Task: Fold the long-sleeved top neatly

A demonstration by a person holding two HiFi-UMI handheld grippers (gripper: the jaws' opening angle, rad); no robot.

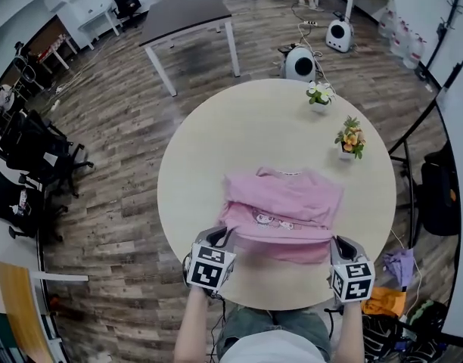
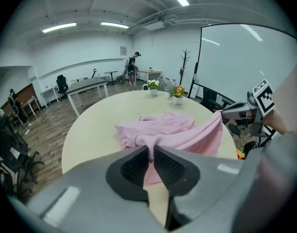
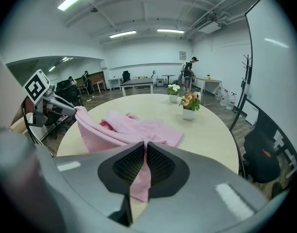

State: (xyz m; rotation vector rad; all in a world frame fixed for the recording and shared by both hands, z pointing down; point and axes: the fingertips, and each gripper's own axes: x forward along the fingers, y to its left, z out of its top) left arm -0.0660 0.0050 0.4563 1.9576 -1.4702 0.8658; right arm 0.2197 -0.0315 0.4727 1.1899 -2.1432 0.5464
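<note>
1. Lying on the near half of the round table (image 1: 247, 127), the pink long-sleeved top (image 1: 286, 203) is bunched up. We cannot make out its sleeves. Its near edge is raised off the tabletop, stretched as a band between the two grippers.
2. Left gripper (image 2: 151, 152): jaws closed on a pinch of the top's near left edge, with a fabric tail hanging below them.
3. Right gripper (image 3: 144, 152): jaws clamped on the near right edge in the same way.
4. In the head view the grippers' own bodies cover the jaws, and the person's forearms (image 1: 195, 327) are cut off at the bottom edge.
5. The near table edge lies just under the grippers. Open tabletop extends beyond the top. A white-flowered pot (image 1: 320, 95) and an orange-flowered pot (image 1: 351, 138) stand at the far right, well apart from the top.
6. The top is pale pink, with a small printed motif across the front and its neckline facing away from us.
</note>
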